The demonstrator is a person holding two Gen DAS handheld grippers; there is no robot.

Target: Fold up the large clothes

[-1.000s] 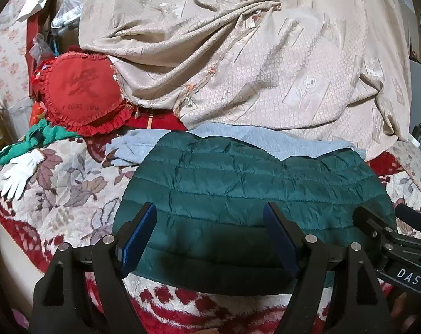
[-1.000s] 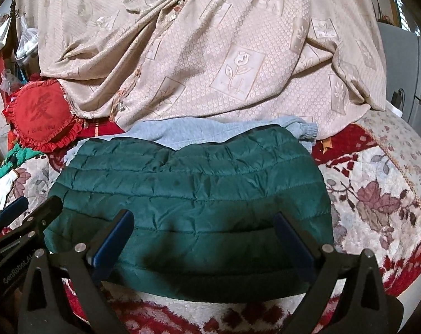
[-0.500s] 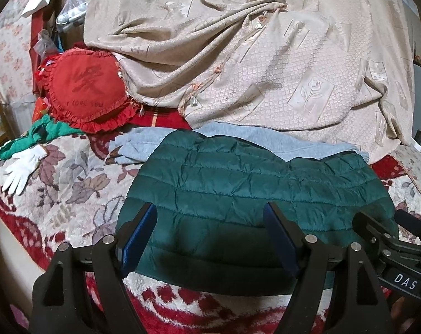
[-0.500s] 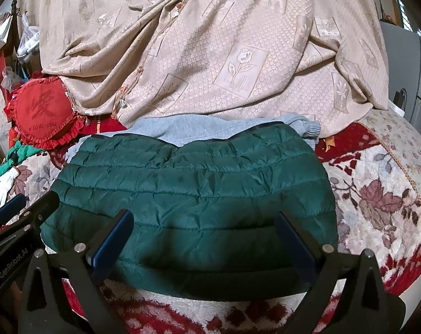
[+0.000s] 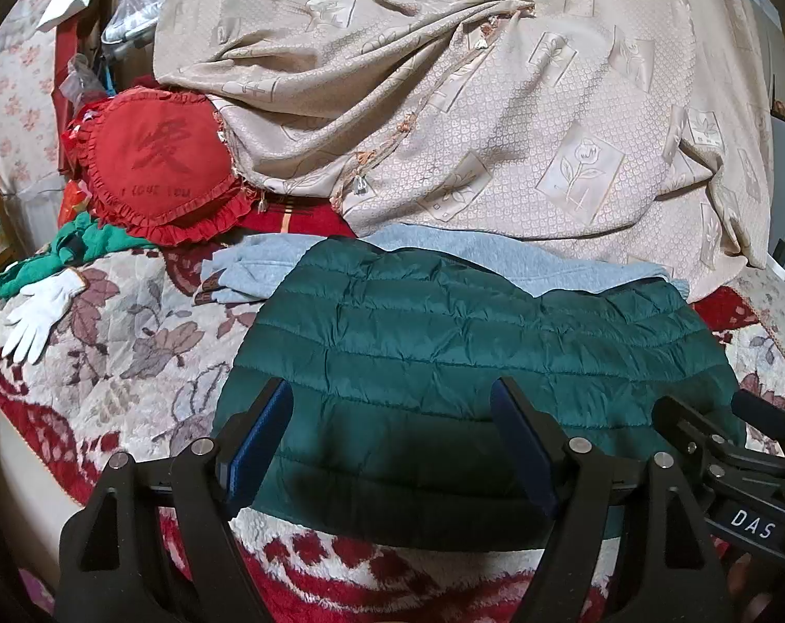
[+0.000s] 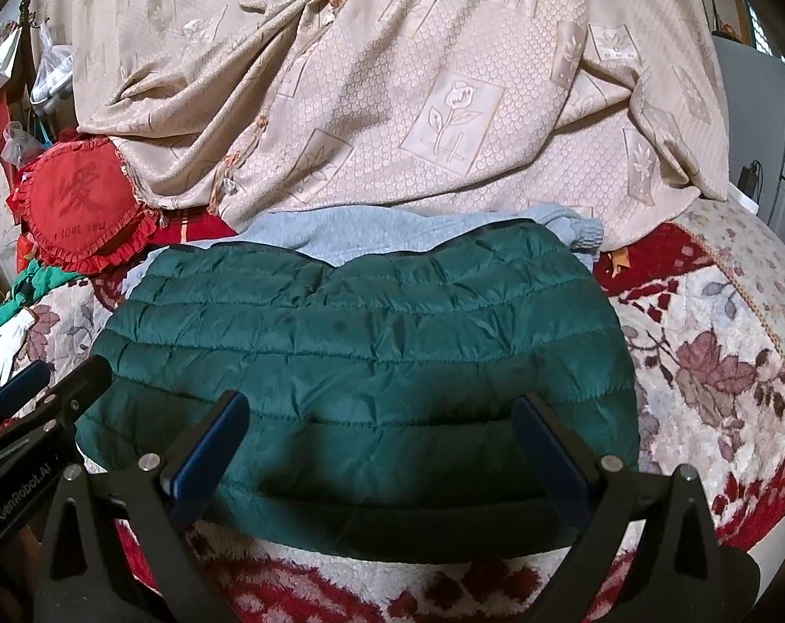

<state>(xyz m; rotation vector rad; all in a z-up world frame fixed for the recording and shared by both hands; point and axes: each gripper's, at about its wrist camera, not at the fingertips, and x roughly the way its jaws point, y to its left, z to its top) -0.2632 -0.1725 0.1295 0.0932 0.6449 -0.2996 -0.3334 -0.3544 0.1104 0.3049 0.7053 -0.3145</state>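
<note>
Left wrist view: left claw [image 5: 392, 441] wide, empty, above folded green quilted jacket [image 5: 470, 353] on bed [image 5: 122, 322]; right wrist view: right claw [image 6: 379, 446] wide, jacket likely light, puffy, slippery, best pinched at near hem corners.

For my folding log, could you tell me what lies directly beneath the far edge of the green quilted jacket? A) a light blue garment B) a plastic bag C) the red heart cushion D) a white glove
A: the light blue garment sticks out from under the far edge of the green quilted jacket.
</note>
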